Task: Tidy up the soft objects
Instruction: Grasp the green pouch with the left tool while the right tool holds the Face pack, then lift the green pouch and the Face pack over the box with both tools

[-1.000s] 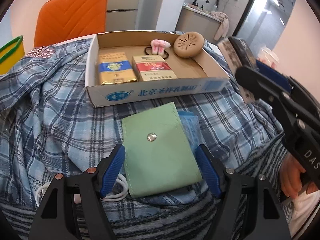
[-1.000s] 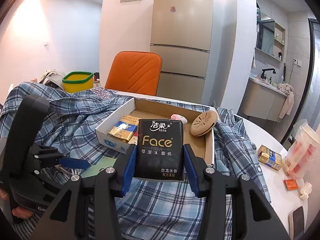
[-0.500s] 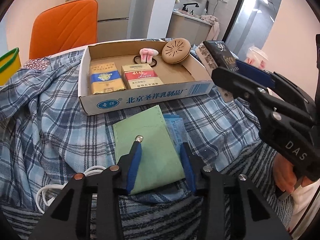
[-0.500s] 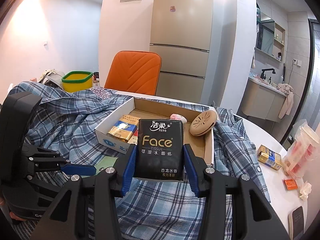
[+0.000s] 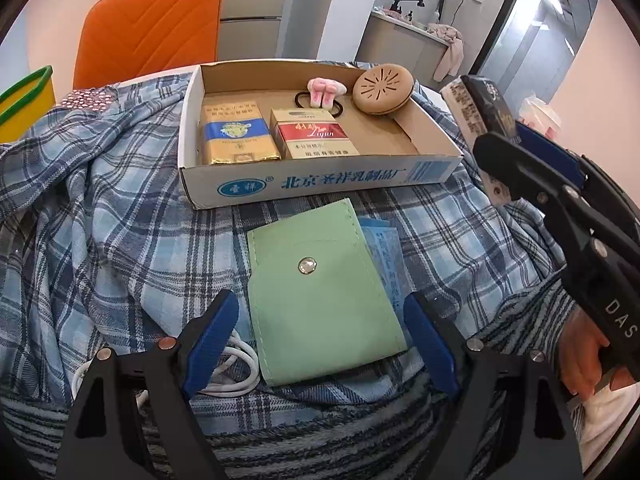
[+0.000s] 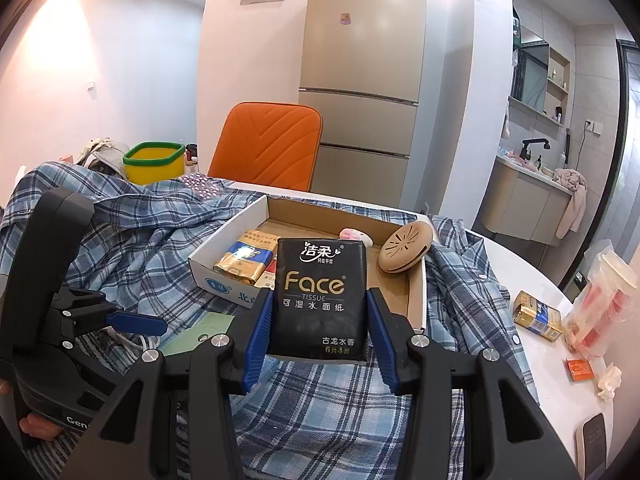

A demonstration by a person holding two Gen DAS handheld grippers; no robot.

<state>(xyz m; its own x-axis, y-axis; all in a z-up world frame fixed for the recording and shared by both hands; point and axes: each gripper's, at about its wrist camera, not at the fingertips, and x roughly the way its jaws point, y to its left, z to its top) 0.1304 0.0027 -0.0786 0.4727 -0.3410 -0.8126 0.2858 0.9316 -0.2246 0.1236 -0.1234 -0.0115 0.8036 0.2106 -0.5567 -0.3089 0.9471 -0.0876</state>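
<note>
Since half a second ago the left gripper (image 5: 320,340) has been reopened, its jaws still widening around, not pressing, the green pouch (image 5: 320,300) at lower centre, seemingly for regrasping. The tissue pack (image 6: 320,300) is kept clamped in the right gripper (image 6: 320,328), centre frame before the box (image 6: 416,300), seemingly awaiting placement.

Black tissue pack (image 6: 318,300): "Face TISSUE", 洁柔, 可湿水面纸. Cardboard box (image 5: 320,182) front wall: 北京圣祥乳制品厂. Right gripper (image 5: 496,128) body: "DAS"; red cigarette pack (image 5: 314,138): "Liqun".
</note>
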